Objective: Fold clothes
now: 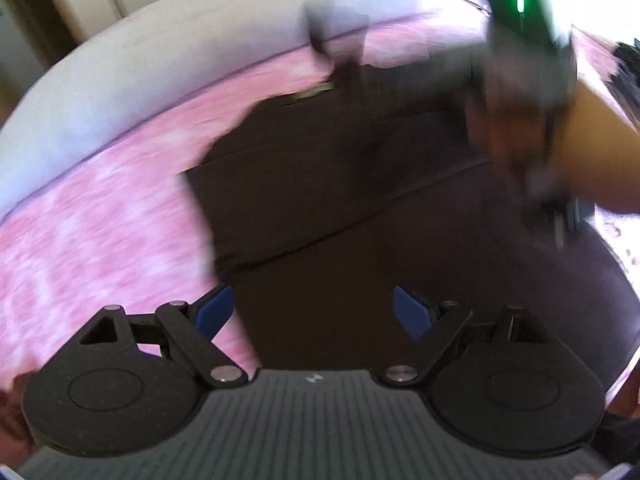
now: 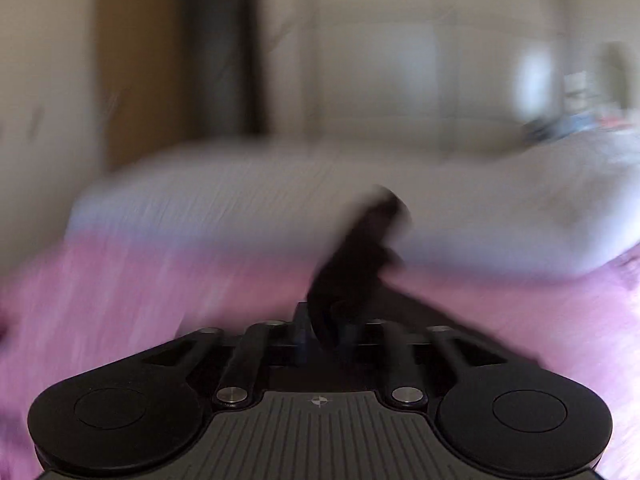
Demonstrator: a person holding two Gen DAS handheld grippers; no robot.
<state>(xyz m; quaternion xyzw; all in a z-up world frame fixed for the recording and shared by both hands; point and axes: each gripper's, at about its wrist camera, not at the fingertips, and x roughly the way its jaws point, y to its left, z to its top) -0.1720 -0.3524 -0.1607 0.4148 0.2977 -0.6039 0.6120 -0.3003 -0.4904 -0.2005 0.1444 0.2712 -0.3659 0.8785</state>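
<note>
A dark brown garment [image 1: 340,184] lies spread on a pink bedspread [image 1: 100,232]. My left gripper [image 1: 312,312] is open above its near edge, blue pads apart, holding nothing. My right gripper [image 2: 340,320] is shut on a bunch of the dark garment [image 2: 356,264], which stands up from between its fingers. In the left wrist view the right gripper [image 1: 528,92] and the hand holding it show blurred at the upper right, over the garment.
A grey-white blanket or pillow [image 2: 280,200] lies across the far side of the bed. Behind it are pale walls and a dark doorway [image 2: 216,52]. Both views are motion-blurred.
</note>
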